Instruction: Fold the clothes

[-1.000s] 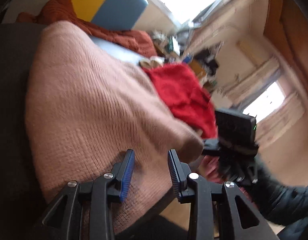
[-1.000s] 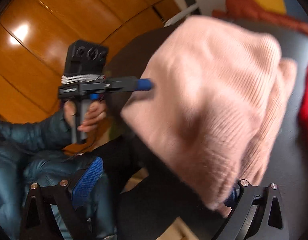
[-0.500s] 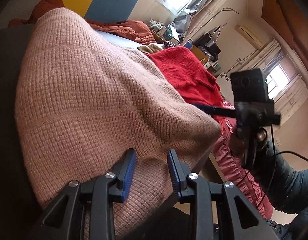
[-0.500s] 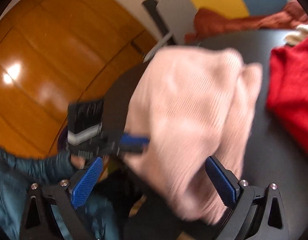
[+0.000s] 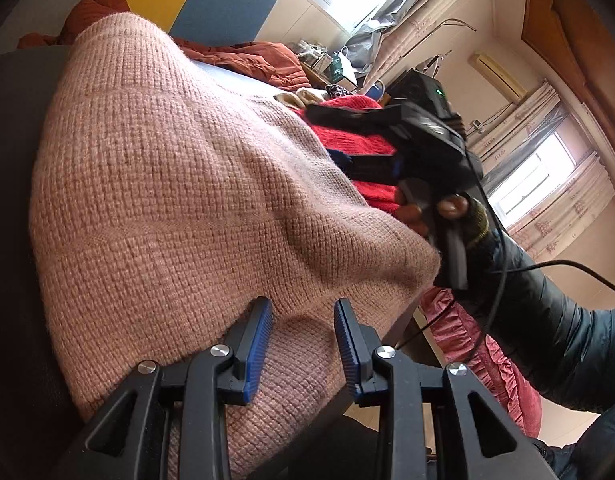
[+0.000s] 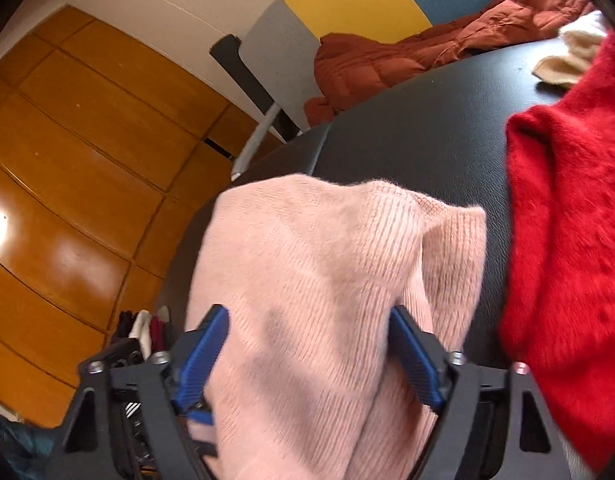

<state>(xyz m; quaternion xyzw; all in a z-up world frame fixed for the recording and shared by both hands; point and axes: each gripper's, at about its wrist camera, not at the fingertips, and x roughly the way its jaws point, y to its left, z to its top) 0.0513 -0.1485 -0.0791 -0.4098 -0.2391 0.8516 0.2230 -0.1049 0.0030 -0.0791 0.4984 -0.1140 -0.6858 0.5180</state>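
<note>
While the fold is being gathered, left wrist view: pink sweater [image 5: 187, 200] lies draped over the dark counter [image 5: 15, 160], filling the frame from 9 to 4 o'clock.
Left gripper [image 5: 303, 344]: jaws partly apart at 6 o'clock, with knit showing in the gap; whether the pads pinch it cannot be told.
Near edge: the counter's rim runs under the hem at 4 o'clock, and the sweater's corner overhangs it.
Crowding: a person's hand [image 5: 447, 208] stands at 2 o'clock, just past the sweater, with a cable [image 5: 567, 268] trailing towards 3 o'clock.

Right wrist view, right gripper [image 6: 311, 352]: jaws have just been closing, and a bunched fold of the sweater fills the space between them, the knit meeting both pads.
Neighbour: red sweater [image 6: 567, 240] lies at 3 o'clock, just beside the pink one and apparently apart from it.
Open room: bare counter extends towards 12 and 1 o'clock, up to a cream garment [image 6: 571, 56] and a rust jacket [image 6: 407, 52] beyond the far rim.
Left limit: the counter's edge falls away at 9 o'clock.

Advice for the step: take all the layers in one bite before lifting, keep the other corner level with it, and carry the fold towards 12 o'clock, not towards the red sweater.
Risk: the loose knit may sag or slip off the near rim if only one side is raised.
</note>
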